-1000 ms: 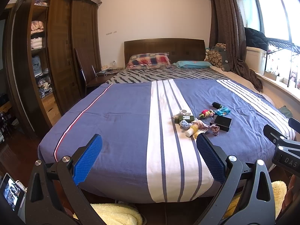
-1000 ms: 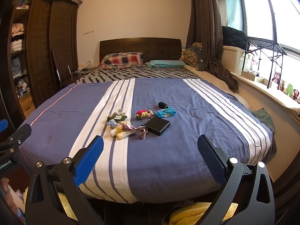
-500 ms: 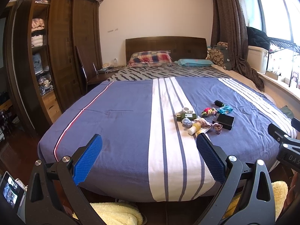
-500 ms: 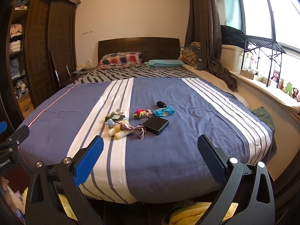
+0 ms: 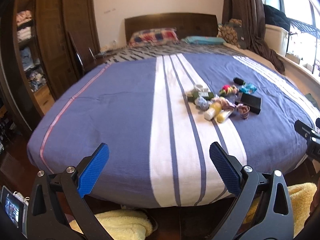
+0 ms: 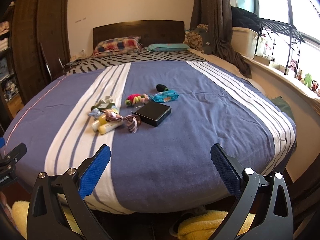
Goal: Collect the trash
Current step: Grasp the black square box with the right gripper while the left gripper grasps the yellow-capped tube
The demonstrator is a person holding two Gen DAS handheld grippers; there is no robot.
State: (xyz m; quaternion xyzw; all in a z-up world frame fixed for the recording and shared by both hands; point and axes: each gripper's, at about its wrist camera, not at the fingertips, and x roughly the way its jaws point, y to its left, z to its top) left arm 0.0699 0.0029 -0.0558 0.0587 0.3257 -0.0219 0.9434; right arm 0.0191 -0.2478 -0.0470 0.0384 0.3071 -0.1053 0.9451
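Both the left gripper [image 5: 159,170] and right gripper [image 6: 160,170] hover at the bed's [image 6: 180,150] near edge, fingers spread wide and empty. The trash pile [image 6: 132,110] lies mid-bed, well beyond them: bottles [image 6: 104,127], ribbon [image 6: 128,121], black box [image 6: 153,113], blue wrapper [image 6: 166,96].

Daylight floods in from window [image 6: 300,16] on my right (blown out, glaring); left-wrist feed motion-blurred, right sharper; heavy fisheye bending, dark corners.
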